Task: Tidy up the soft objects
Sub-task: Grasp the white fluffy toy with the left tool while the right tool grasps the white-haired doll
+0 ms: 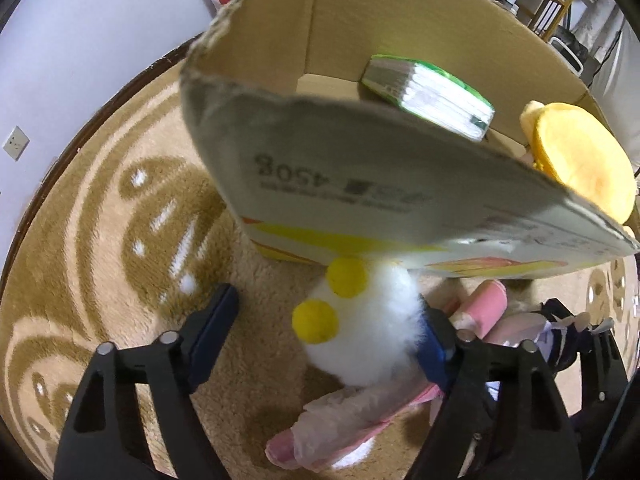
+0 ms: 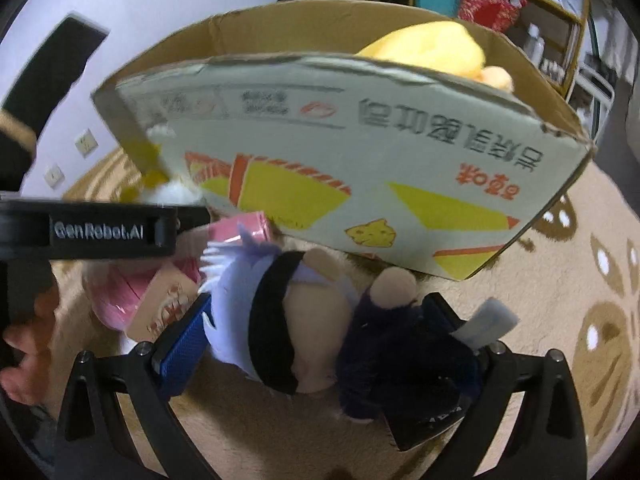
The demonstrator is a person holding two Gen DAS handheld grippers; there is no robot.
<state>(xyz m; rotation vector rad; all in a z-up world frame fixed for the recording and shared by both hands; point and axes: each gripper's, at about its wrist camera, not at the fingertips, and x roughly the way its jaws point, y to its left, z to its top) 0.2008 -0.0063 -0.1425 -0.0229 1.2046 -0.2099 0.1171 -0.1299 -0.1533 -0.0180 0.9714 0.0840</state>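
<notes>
An open printed cardboard box (image 1: 360, 184) was sat on the tan patterned rug (image 1: 100, 240), and a green-wrapped tissue pack (image 1: 428, 94) plus a round yellow plush (image 1: 580, 156) were seen inside it. The left gripper (image 1: 328, 340) was spread wide, with a fluffy white plush with yellow feet (image 1: 360, 332) touched only by one pad, just outside the box. The right gripper (image 2: 320, 332) was clamped on a blindfolded doll plush in dark clothes (image 2: 328, 320), beside the box too.

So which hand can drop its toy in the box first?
Probably right: its gripper already squeezes the doll near the cardboard box. The left gripper is open around the white plush.
</notes>
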